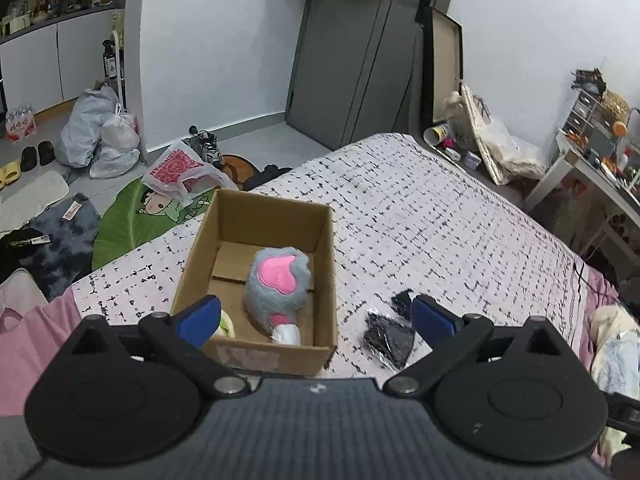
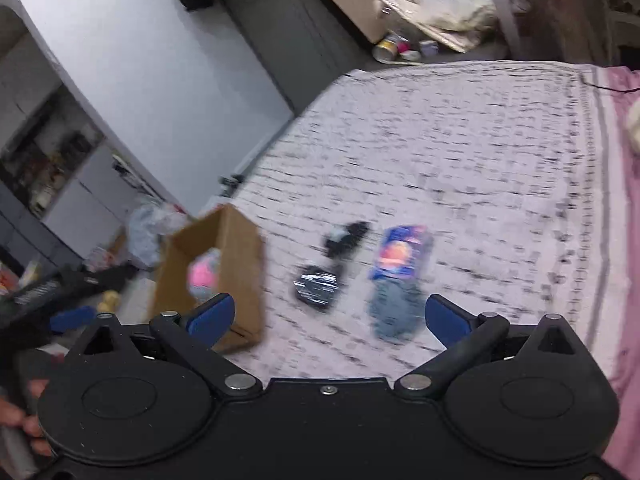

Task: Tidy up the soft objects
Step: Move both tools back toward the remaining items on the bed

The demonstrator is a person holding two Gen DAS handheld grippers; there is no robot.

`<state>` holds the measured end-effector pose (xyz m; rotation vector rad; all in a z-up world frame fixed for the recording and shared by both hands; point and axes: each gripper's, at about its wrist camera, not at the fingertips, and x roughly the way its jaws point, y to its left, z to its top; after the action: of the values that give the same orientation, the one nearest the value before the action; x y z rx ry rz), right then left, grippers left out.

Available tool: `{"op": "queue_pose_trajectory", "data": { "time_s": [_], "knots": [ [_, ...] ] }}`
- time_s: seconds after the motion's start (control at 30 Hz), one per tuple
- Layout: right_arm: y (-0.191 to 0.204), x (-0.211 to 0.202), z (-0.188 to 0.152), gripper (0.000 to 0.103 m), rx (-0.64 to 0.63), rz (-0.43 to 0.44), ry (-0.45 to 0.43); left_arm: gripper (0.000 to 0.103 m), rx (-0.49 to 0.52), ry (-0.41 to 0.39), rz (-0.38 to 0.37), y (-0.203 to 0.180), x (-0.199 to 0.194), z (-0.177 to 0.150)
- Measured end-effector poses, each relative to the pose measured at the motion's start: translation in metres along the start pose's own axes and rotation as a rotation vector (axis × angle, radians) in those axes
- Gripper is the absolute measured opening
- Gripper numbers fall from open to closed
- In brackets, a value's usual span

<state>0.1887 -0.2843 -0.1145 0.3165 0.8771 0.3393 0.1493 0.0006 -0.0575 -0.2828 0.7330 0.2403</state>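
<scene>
An open cardboard box (image 1: 326,280) sits on the patterned bedspread (image 1: 440,220). Inside lies a grey plush paw with pink pads (image 1: 278,284) and a pale yellowish soft item (image 1: 227,325) at the near left corner. My left gripper (image 1: 316,318) is open and empty, hovering over the box's near edge. Black wrapped soft items (image 1: 390,338) lie just right of the box. In the blurred right wrist view, my right gripper (image 2: 328,316) is open and empty above the bed, with the box (image 2: 240,268), the black items (image 2: 318,286) and a blue packaged item (image 2: 400,256) ahead.
The floor left of the bed holds plastic bags (image 1: 100,136), a green rug (image 1: 124,224), shoes and dark cloth. A grey door (image 1: 352,64) stands behind. A cluttered white table (image 1: 600,160) is at the right. Bedding is piled at the bed's right edge (image 1: 612,344).
</scene>
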Motion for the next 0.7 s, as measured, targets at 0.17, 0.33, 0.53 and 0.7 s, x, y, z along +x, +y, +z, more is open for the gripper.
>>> {"op": "queue_pose_trajectory", "data": {
  "time_s": [0.17,0.33,0.53,0.7],
  "knots": [
    [-0.016,-0.003,-0.002,0.102,0.061,0.049,0.004,0.101,0.050,-0.007,0.006,-0.017,-0.004,-0.008],
    [-0.024,0.005,-0.006,0.102,0.098,0.088,0.037,0.100,0.059,0.006,-0.008,-0.032,0.000,-0.016],
    [-0.034,0.026,-0.010,0.097,0.191,0.096,0.076,0.100,0.045,0.031,-0.018,-0.048,0.013,-0.025],
    [-0.048,0.039,-0.011,0.080,0.271,0.098,0.100,0.098,0.018,0.049,-0.021,-0.056,0.027,-0.030]
  ]
}}
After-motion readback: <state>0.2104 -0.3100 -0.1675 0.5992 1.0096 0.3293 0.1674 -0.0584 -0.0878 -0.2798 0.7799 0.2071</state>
